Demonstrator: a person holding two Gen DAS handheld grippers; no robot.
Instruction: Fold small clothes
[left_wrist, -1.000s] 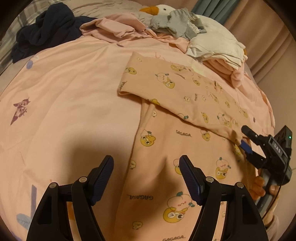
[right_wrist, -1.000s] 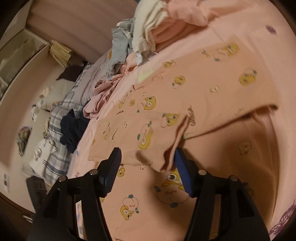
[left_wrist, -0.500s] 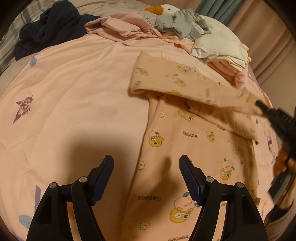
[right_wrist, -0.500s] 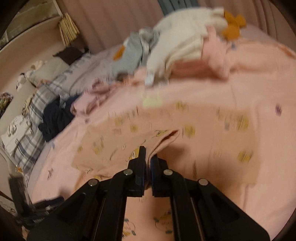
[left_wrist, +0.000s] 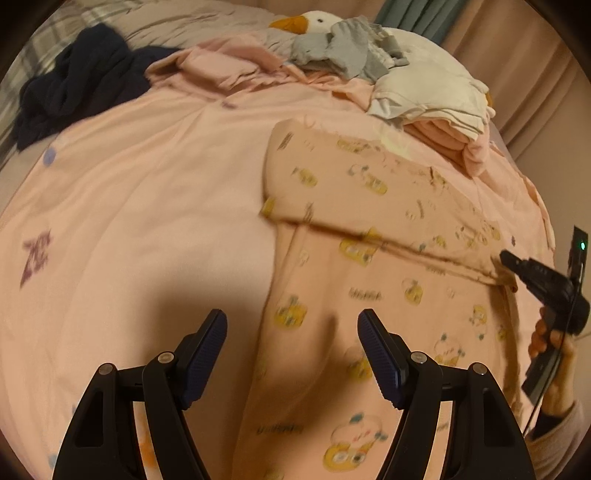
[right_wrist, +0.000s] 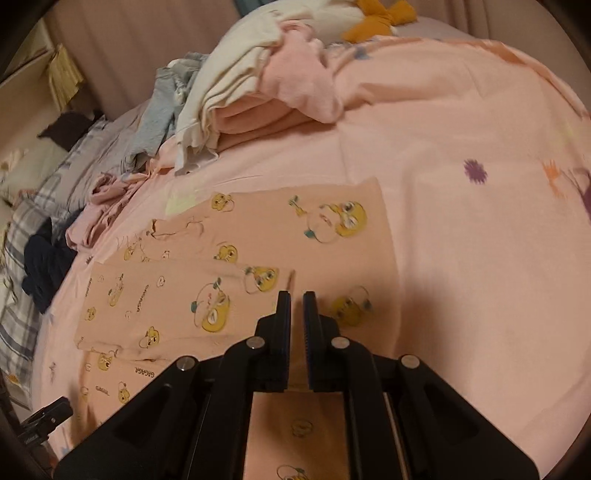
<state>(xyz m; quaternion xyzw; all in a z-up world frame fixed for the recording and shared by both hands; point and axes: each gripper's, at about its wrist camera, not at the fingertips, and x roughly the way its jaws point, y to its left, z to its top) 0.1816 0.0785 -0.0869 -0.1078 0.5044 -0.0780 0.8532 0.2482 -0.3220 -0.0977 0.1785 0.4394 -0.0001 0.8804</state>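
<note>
A peach shirt with yellow cartoon prints (left_wrist: 369, 295) lies flat on the pink bed sheet (left_wrist: 129, 206); one sleeve (left_wrist: 351, 192) is folded across its body. My left gripper (left_wrist: 291, 354) is open and empty, hovering above the shirt's lower left edge. My right gripper (right_wrist: 296, 306) is nearly shut, with a thin gap between the jaws, just above the shirt (right_wrist: 236, 258) near the folded sleeve's end (right_wrist: 177, 306). No cloth shows between its fingers. In the left wrist view it (left_wrist: 517, 264) sits at the sleeve's right end.
A heap of pink, white and grey clothes (left_wrist: 406, 85) and a white goose plush (left_wrist: 317, 20) lie at the far side of the bed. A dark navy garment (left_wrist: 77, 92) lies far left. The clothes heap (right_wrist: 258, 88) also shows in the right wrist view.
My right gripper closed on the sleeve, carried it across the shirt and laid it flat. The sleeve now rests on the body. The left gripper stayed open and drifted slightly.
</note>
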